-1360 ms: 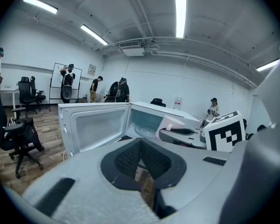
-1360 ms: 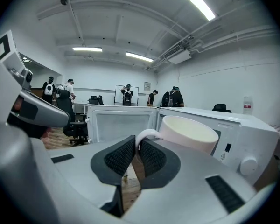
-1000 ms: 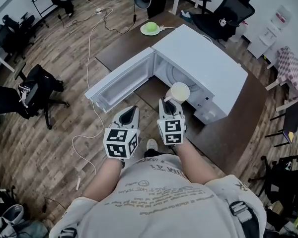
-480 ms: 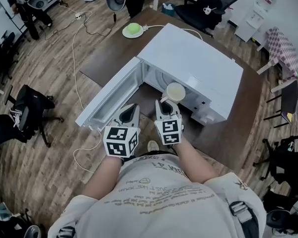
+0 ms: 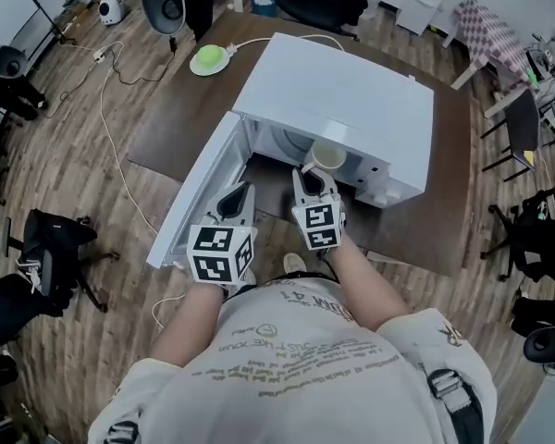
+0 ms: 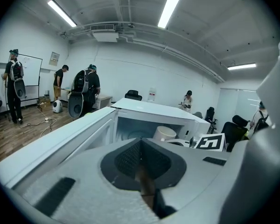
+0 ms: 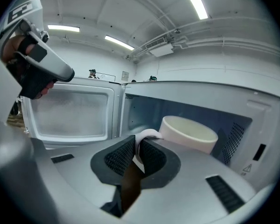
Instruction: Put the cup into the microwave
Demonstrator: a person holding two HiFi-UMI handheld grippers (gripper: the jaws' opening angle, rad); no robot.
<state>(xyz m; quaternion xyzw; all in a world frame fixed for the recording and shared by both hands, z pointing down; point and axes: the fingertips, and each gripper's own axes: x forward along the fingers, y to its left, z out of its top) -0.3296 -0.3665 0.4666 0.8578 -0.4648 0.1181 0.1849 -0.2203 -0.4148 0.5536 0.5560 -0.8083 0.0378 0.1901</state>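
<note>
Holding cup (image 7: 189, 133) by handle in right gripper (image 7: 137, 148), jaws narrow on it. Probably just entering open microwave (image 5: 351, 91) at 12 o'clock. Left gripper (image 6: 141, 157) at 9 o'clock, jaws together, empty. Left to do: set down, release.

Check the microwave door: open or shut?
Open. The door stands swung out leftward, baring the cavity of the microwave; the right hand-held gripper holds the cup at its mouth.

Wood floor (image 5: 63, 185), black office chairs (image 5: 48, 251)
</note>
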